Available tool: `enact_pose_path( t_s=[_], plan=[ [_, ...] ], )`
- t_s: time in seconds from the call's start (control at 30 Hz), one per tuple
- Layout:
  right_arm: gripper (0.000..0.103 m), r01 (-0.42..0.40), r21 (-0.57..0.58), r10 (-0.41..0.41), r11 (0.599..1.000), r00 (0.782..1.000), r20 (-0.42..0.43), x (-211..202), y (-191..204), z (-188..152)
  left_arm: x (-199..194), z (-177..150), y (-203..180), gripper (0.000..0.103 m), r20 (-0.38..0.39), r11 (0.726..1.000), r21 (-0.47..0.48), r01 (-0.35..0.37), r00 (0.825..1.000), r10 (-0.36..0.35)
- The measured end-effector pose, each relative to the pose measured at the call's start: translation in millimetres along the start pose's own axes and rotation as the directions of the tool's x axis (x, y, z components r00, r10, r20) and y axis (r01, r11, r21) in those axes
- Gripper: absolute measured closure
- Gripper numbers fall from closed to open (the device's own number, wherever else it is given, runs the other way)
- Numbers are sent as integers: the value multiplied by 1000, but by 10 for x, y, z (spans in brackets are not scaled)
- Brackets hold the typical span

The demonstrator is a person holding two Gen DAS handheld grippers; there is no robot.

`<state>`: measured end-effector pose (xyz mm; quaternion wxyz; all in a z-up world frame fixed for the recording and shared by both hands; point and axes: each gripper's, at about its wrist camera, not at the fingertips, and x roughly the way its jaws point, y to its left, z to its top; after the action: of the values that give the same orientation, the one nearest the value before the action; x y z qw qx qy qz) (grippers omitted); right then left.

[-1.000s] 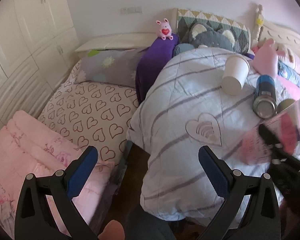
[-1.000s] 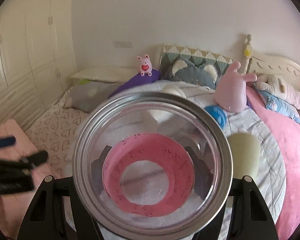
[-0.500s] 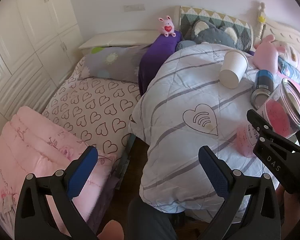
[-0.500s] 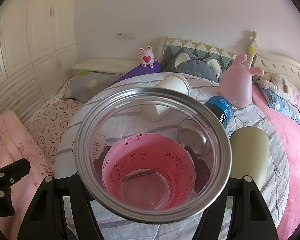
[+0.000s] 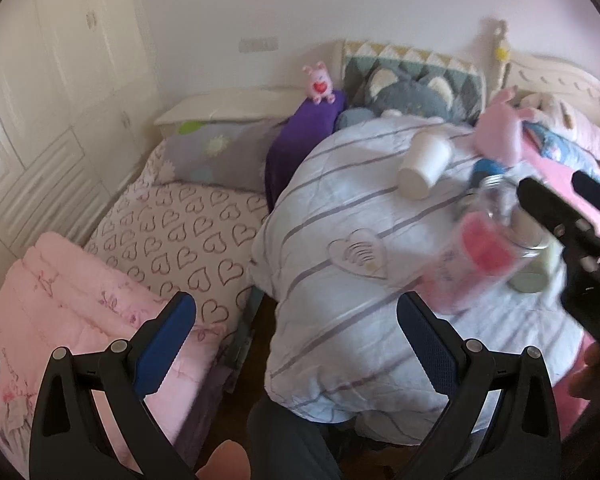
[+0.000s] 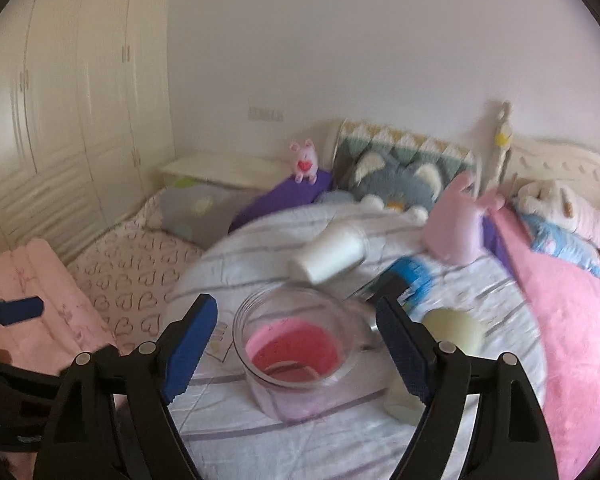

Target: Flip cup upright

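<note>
A clear glass cup with a pink band (image 6: pixel 296 354) stands upright on the striped quilt (image 6: pixel 300 432), mouth up, between the wide-open fingers of my right gripper (image 6: pixel 296 344), which do not touch it. In the left wrist view the cup (image 5: pixel 484 248) is blurred at the right, beside the right gripper's black body (image 5: pixel 580 248). My left gripper (image 5: pixel 296 344) is open and empty, low at the quilt's near left edge.
A white paper cup (image 6: pixel 332 254) lies on its side behind the glass. A blue can (image 6: pixel 410 280) and a pale green cup (image 6: pixel 456 330) lie to its right. Plush toys and pillows (image 6: pixel 396 176) line the headboard. A pink folded blanket (image 5: pixel 68 300) lies at left.
The right gripper tilted the glass cup upright, set it on the quilt and opened, drawing back from it. The left gripper stayed open and roughly in place.
</note>
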<state>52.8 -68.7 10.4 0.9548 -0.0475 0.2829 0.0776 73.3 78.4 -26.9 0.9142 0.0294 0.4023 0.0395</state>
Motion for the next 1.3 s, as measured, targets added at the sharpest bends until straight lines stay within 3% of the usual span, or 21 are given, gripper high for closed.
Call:
enact_pose_path(
  t_s=[0.23,0.37,0.47,0.73,1.3],
  plan=[
    [20,42,82,-54,996,987,150,-992,-347,-66,-705,-101,-281,1,166,999,22,49,985,-51],
    [20,115,151,-141,982,974,179,-1450,-582,-267,-986,-235,-431,1,200,997,42,64,977,-71],
    [20,171,202,-204,964,967,155,-1672,-736,-437,-1149,-358,-540,1,205,996,65,66,976,-78],
    [20,203,268,-229,942,971,66,-1866,-810,-888,-1444,-673,-691,1,181,994,83,73,980,-87],
    [20,180,228,-202,957,976,79,-2010,-629,-992,-1613,-826,-587,1,185,996,57,67,980,-77]
  ],
)
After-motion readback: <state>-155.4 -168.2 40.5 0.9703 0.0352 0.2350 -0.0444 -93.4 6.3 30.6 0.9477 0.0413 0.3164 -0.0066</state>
